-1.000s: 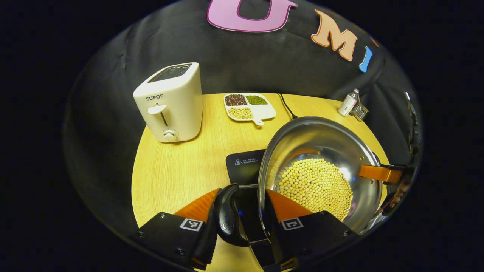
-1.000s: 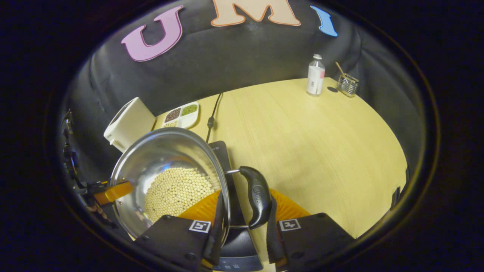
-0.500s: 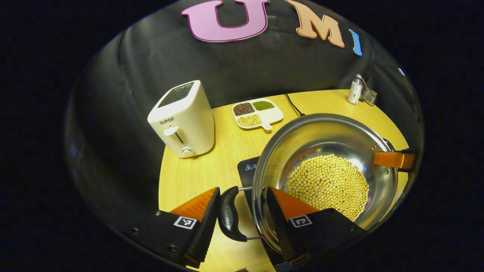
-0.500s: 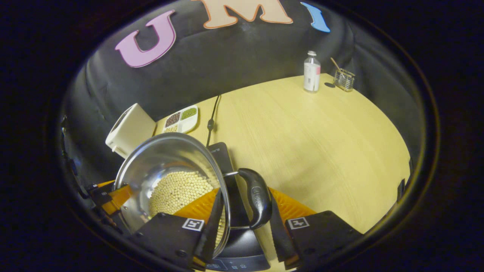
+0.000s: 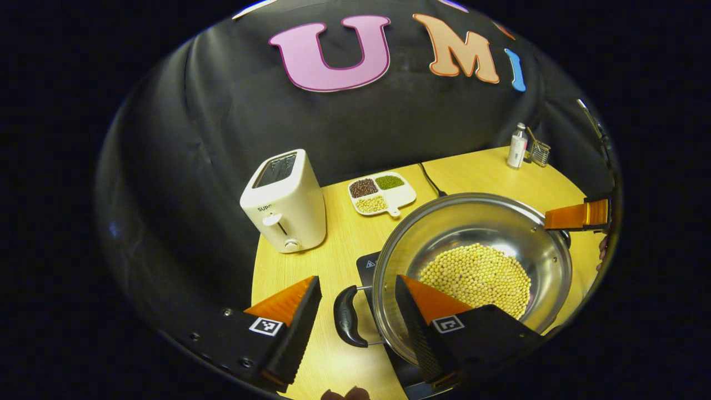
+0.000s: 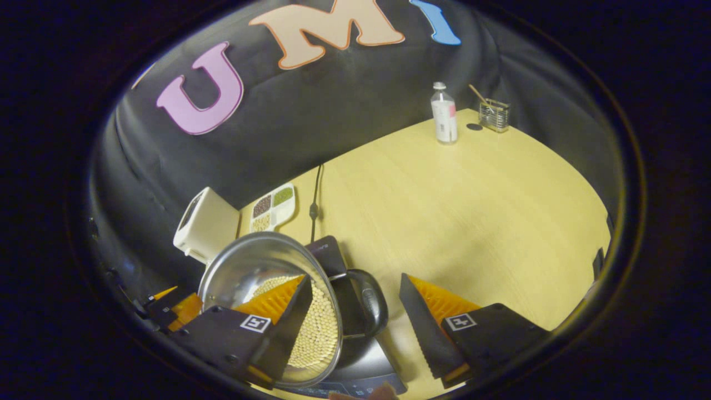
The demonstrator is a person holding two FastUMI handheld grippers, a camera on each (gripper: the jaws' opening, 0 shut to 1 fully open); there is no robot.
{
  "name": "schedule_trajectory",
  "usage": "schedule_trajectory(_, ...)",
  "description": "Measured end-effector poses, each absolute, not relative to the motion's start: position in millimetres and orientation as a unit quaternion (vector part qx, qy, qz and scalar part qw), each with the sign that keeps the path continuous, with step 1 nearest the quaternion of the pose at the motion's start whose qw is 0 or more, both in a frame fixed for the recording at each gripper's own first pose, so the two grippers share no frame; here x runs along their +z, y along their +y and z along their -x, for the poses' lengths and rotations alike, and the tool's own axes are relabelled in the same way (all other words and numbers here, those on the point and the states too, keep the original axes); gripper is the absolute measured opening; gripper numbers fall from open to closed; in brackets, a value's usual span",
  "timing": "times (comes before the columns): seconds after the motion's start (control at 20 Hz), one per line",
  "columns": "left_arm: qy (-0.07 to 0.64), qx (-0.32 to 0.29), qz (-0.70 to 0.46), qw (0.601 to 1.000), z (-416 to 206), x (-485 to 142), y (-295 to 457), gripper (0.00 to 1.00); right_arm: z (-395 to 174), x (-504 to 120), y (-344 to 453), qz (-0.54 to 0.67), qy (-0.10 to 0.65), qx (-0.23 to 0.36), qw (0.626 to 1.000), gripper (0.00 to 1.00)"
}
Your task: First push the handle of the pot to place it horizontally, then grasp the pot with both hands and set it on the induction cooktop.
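The steel pot (image 5: 472,266), filled with soybeans (image 5: 477,278), is seated on the induction cooktop (image 6: 355,355). Both grippers' jaws are spread, pinching nothing. A divided dish (image 5: 382,194) of beans is seen on the wooden desk (image 6: 472,205).

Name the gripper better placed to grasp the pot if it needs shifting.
Left, marginally: the left gripper is open with one pot handle wholly between its fingers; the open right gripper straddles its handle less deeply.
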State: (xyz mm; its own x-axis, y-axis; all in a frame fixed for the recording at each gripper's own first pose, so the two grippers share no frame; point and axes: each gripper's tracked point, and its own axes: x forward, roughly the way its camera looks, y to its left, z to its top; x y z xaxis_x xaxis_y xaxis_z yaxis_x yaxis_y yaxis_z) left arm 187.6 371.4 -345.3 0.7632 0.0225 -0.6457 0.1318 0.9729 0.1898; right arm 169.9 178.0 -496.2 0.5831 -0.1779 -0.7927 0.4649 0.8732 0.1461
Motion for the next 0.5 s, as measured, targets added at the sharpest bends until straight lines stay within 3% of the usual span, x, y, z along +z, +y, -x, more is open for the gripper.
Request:
schedule_trajectory(0.35,0.289,-0.013,-0.1,0.952,-175,-293,342,0.82,-156,-434,142,-0.178,0.352,-0.173,0.902,0.97)
schedule_trajectory(0.5,0.243,-0.015,-0.094,0.965,-166,-256,306,0.82,-148,-394,117,-0.16,0.32,-0.155,0.921,0.93)
